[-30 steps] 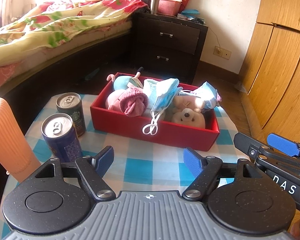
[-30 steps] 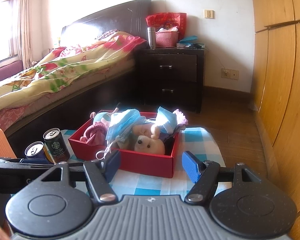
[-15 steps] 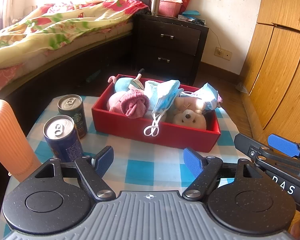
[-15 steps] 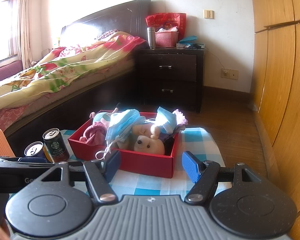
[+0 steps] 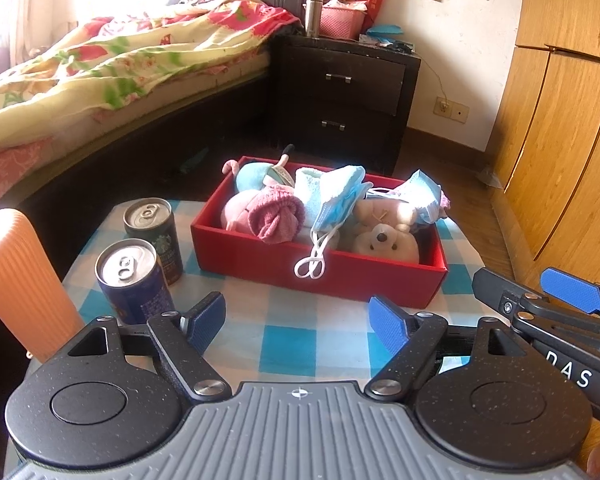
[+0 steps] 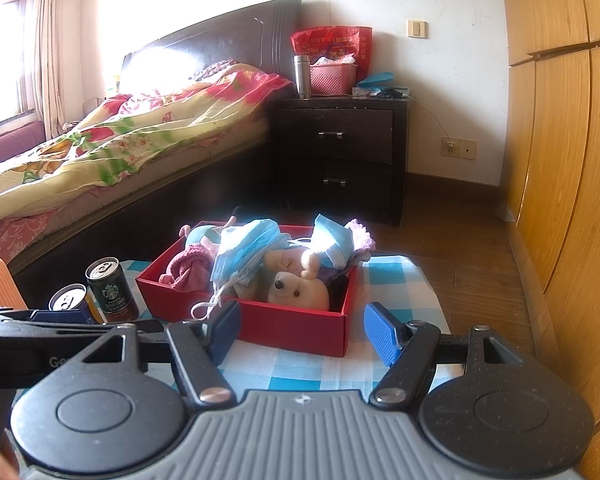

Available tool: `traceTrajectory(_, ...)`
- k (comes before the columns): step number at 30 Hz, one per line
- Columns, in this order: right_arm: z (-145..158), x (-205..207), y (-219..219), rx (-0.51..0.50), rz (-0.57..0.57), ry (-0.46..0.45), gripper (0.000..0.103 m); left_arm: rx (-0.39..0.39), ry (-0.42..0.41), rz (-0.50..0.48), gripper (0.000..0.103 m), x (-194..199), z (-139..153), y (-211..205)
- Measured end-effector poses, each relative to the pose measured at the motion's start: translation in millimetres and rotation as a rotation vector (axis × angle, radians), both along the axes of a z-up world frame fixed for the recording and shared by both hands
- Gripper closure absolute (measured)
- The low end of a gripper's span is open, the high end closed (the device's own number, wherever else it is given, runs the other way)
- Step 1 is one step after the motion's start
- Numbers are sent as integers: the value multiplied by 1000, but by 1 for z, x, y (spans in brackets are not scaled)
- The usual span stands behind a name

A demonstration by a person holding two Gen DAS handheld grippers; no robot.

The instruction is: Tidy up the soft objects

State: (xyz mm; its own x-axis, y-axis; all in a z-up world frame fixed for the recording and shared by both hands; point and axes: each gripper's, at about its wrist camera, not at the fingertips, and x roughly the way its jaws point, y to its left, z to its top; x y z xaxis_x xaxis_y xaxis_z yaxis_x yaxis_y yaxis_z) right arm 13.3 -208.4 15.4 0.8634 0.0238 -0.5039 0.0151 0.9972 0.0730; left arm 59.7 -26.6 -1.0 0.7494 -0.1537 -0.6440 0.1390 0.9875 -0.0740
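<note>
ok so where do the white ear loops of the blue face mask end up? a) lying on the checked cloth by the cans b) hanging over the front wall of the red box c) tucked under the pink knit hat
b, the ear loops dangle down the outside of the red box front wall.

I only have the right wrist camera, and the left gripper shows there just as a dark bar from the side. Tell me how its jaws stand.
Observer: The left gripper is open with nothing between its fingers. It hangs over the checked cloth, short of the red box.
Operator: Now report the can that bar half hides from me.
Observer: The blue can stands upright on the cloth, nearer the camera than the green can and close beside it. I cannot tell whether they touch. A tall orange ribbed object stands just left of it and rises higher than it.
</note>
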Motion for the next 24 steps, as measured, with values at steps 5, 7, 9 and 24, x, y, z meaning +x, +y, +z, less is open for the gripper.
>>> traceTrajectory(5, -1, 1, 1, -3, 0, 1, 57, 0, 3, 5, 25, 1, 0, 1)
traceTrajectory(7, -1, 1, 1, -2, -2, -1, 57, 1, 4, 11, 24, 1, 0, 1)
traceTrajectory(9, 0, 0, 1, 0, -2, -4, 57, 1, 0, 20, 21, 1, 0, 1)
traceTrajectory(24, 6, -5, -2, 20, -17, -54, 53, -11, -57, 21, 6, 0, 4, 7)
